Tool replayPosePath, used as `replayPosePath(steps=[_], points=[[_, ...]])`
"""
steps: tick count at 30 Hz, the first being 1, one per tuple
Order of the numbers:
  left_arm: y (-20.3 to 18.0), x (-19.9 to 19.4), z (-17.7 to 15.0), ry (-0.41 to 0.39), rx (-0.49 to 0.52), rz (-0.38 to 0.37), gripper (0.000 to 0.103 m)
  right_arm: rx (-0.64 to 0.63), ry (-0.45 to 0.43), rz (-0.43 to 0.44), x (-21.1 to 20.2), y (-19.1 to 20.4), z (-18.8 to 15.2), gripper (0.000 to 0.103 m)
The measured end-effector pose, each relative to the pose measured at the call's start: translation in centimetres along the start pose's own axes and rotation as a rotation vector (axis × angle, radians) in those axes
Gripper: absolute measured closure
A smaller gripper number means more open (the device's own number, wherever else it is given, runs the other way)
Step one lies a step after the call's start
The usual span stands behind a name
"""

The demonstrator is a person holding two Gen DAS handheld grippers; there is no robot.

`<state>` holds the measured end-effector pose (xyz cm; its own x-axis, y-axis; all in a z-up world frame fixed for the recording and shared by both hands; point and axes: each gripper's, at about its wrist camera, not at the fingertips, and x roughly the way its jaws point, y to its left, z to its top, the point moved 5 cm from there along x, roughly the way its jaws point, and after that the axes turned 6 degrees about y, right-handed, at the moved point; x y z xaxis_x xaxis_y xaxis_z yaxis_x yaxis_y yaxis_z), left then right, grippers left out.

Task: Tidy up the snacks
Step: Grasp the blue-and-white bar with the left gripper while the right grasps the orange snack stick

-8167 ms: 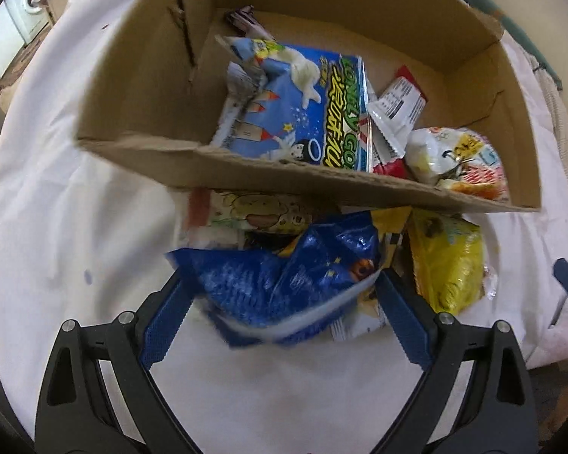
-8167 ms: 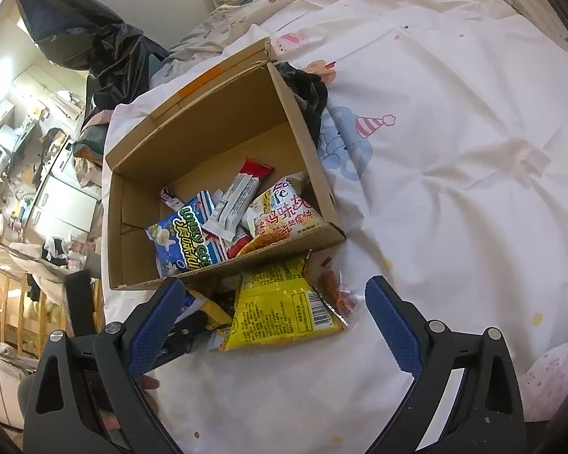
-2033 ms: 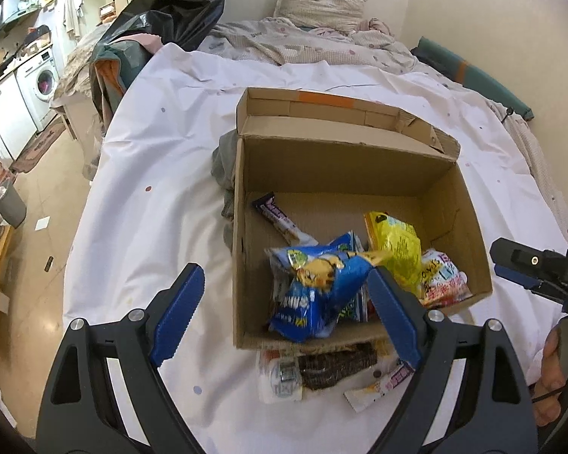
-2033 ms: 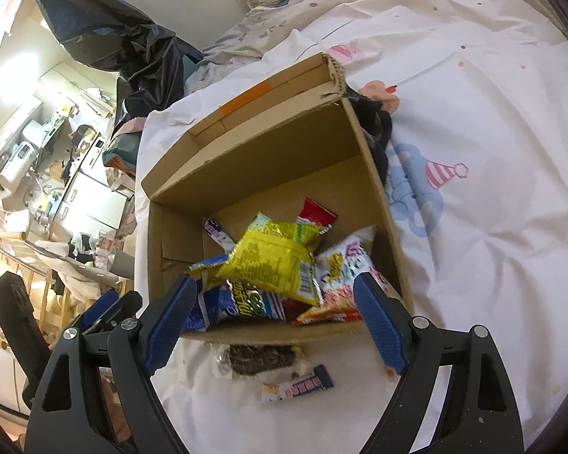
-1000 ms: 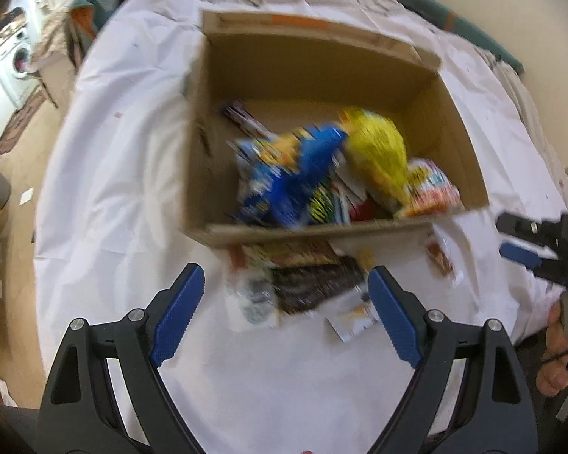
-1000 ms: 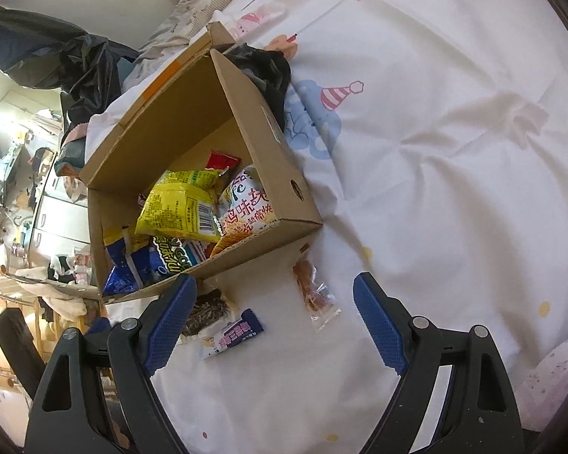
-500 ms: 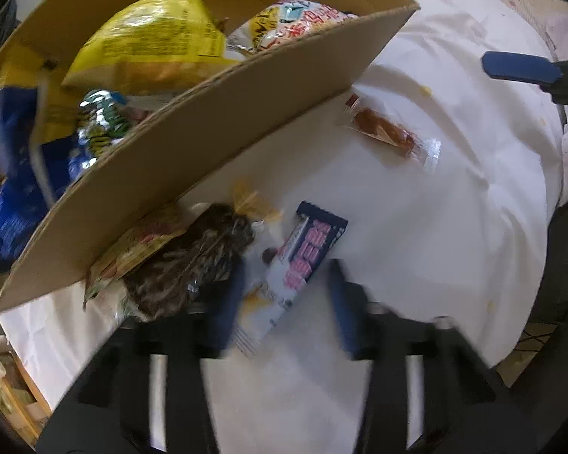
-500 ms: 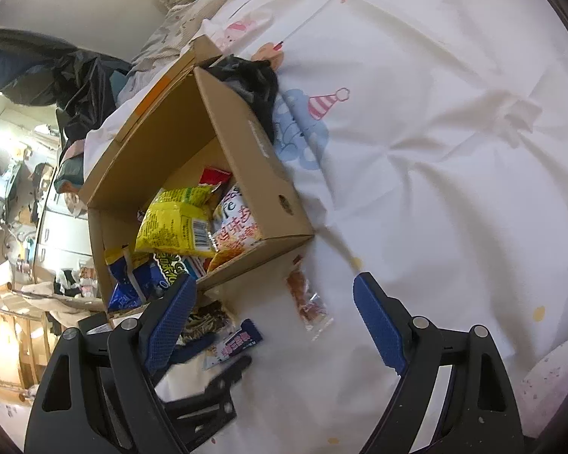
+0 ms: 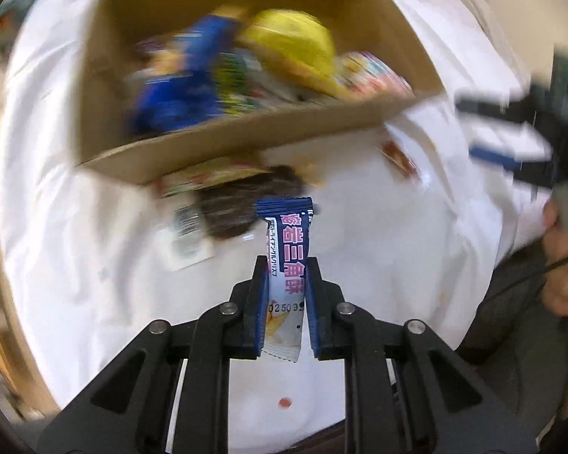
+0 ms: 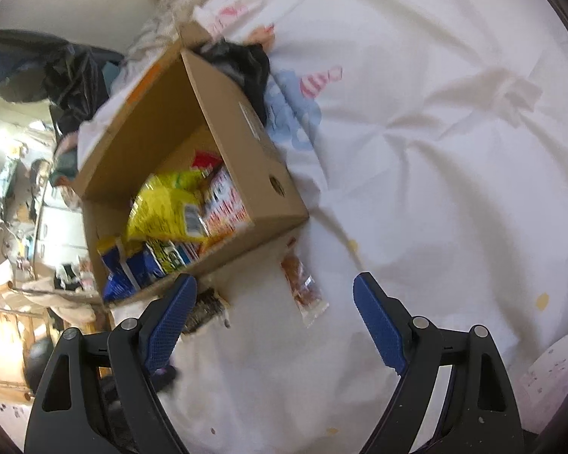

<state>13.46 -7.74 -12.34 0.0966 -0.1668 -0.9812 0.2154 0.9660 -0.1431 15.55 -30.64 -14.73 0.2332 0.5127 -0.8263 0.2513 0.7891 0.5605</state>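
Observation:
My left gripper (image 9: 286,265) is shut on a dark blue snack bar (image 9: 289,249) with pink lettering and holds it upright above the white sheet. Ahead is the cardboard box (image 9: 246,136) holding a yellow bag (image 9: 295,49), a blue bag (image 9: 178,94) and other packets. A dark seed packet (image 9: 242,200) lies before the box. My right gripper (image 10: 274,287) is open and empty over the sheet; a small clear packet of orange snacks (image 10: 303,287) lies between its fingers, near the box (image 10: 246,132) corner.
The white bed sheet (image 10: 435,151) spreads to the right. A black garment (image 10: 242,60) lies behind the box. A black bag (image 10: 68,75) and room clutter lie far left. The right gripper and the hand holding it show in the left wrist view (image 9: 511,155).
My left gripper has closed on the blue snack bar and lifted it off the sheet. My right gripper has moved slightly closer to the clear orange packet.

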Motion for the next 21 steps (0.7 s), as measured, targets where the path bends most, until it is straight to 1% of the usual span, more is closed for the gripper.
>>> replayPosePath(steps=[2, 4, 6, 9, 10, 12, 13, 15, 18, 21], points=[[2.0, -0.9, -0.8, -0.019, -0.078, -0.005, 0.088, 0.007, 0.030, -0.015, 0.8, -0.3, -0.3, 0.016], [3.8, -1.5, -1.0, -0.043, -0.144, 0.002, 0.088, -0.002, 0.046, -0.059, 1.7, -0.4, -0.4, 0.016], [5.0, -2.0, -1.1, -0.061, -0.185, 0.015, 0.088, -0.020, 0.063, -0.106, 2.5, -0.3, -0.5, 0.016], [6.1, -2.0, -1.2, -0.068, -0.232, -0.005, 0.088, -0.070, 0.086, -0.173, 3.7, 0.0, -0.6, 0.017], [6.8, -2.1, -1.5, -0.068, -0.230, -0.009, 0.088, -0.103, 0.093, -0.215, 4.1, 0.2, -0.6, 0.018], [6.8, -2.0, -1.9, -0.076, -0.221, -0.005, 0.088, -0.157, 0.102, -0.283, 5.0, 0.6, -0.6, 0.022], [6.8, -2.1, -2.0, -0.080, -0.217, -0.001, 0.088, -0.183, 0.108, -0.309, 5.5, 0.9, -0.6, 0.027], [6.4, -1.8, -1.9, -0.085, -0.216, 0.002, 0.088, -0.227, 0.124, -0.336, 6.4, 1.5, -0.6, 0.030], [6.5, -1.9, -1.9, -0.086, -0.210, 0.013, 0.088, -0.308, 0.131, -0.413, 7.7, 2.4, -0.8, 0.030], [6.4, -1.8, -2.0, -0.088, -0.206, 0.025, 0.088, -0.343, 0.130, -0.448, 8.4, 2.8, -0.9, 0.030]])
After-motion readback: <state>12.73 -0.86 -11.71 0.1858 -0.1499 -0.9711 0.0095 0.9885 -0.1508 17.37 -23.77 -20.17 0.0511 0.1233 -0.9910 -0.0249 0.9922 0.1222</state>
